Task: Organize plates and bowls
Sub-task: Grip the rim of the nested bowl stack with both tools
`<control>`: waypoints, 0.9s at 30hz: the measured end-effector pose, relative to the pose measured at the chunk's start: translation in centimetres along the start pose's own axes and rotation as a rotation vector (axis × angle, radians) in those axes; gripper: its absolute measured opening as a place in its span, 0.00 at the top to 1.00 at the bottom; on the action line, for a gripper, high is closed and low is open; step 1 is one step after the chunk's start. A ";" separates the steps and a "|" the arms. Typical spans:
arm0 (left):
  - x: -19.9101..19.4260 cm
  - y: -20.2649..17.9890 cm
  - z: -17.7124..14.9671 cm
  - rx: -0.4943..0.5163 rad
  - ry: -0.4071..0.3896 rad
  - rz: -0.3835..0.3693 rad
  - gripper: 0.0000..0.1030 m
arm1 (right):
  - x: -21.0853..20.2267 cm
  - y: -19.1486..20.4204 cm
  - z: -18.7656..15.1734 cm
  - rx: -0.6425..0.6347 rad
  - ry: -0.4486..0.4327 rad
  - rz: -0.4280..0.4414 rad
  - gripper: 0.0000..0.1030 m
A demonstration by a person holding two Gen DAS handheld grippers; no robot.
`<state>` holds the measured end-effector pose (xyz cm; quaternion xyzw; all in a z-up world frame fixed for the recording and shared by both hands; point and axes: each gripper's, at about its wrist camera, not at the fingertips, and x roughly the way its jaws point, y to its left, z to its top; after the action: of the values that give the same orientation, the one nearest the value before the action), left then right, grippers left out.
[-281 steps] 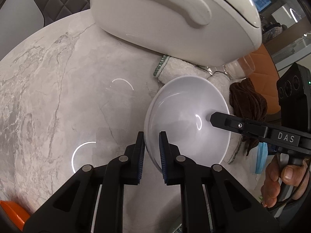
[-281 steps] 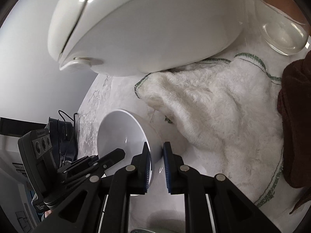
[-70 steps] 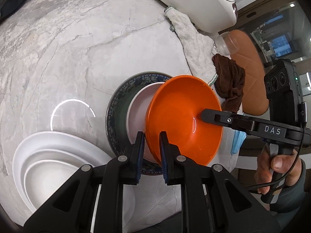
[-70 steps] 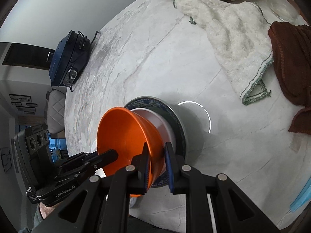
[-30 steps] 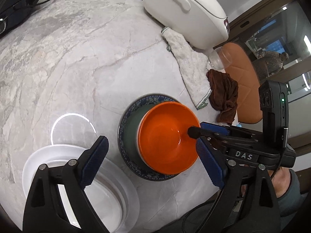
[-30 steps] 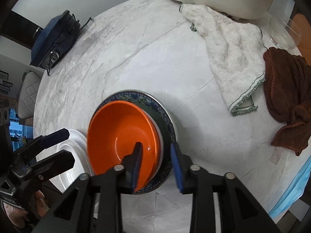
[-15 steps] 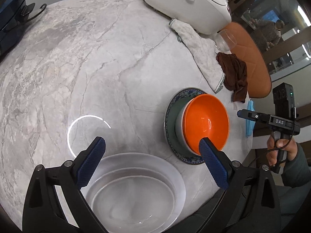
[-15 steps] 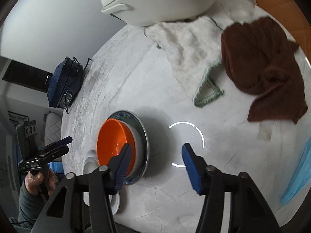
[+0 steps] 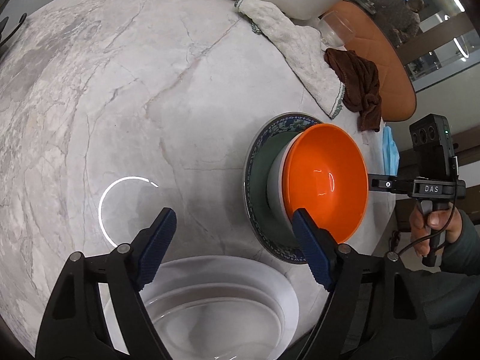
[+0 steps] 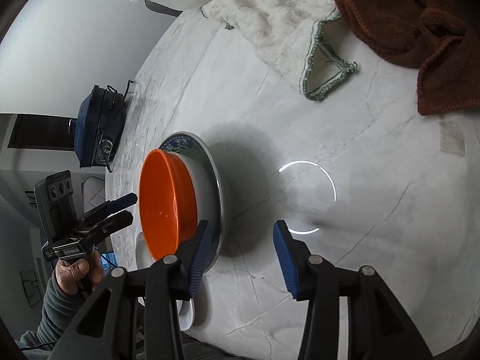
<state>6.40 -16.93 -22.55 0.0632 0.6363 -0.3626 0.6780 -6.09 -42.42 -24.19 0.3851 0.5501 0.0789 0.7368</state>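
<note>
Jaws of the left gripper [image 9: 234, 225] were seen spread wide and empty, having just been closing a little, above the stacked white plates [image 9: 240, 273] at the near table edge. The right gripper [image 10: 240, 234] was likewise released, with nothing between its pads, and was held by a hand [image 9: 432, 228] beside the stack. Just beyond, the orange bowl [image 9: 327, 180] was found nested in a white bowl [image 9: 274, 177] on the blue-patterned plate [image 9: 255, 162], upon the marble table [image 9: 120, 90]. Farther off, a white towel [image 9: 300, 45] and a brown cloth [image 9: 360, 81] were noted.
</note>
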 end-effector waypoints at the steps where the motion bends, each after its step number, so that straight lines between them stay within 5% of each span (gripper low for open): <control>1: 0.2 0.2 0.1 -0.002 0.001 0.000 0.25 | 0.2 0.1 0.0 -0.003 0.003 -0.002 0.54; 4: 0.7 0.4 0.6 0.000 0.010 -0.003 0.29 | 0.7 0.2 0.1 -0.008 0.014 -0.009 0.54; 8: 2.0 0.3 1.0 0.013 0.040 -0.012 0.53 | 1.6 0.1 0.2 -0.004 0.032 -0.008 0.57; 27: 4.2 -0.1 2.2 0.048 0.070 -0.055 0.78 | 3.2 -0.8 0.6 0.004 0.023 0.081 0.70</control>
<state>7.86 -19.92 -25.89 0.0747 0.6520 -0.3939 0.6436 -4.56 -41.52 -27.02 0.4077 0.5425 0.1121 0.7259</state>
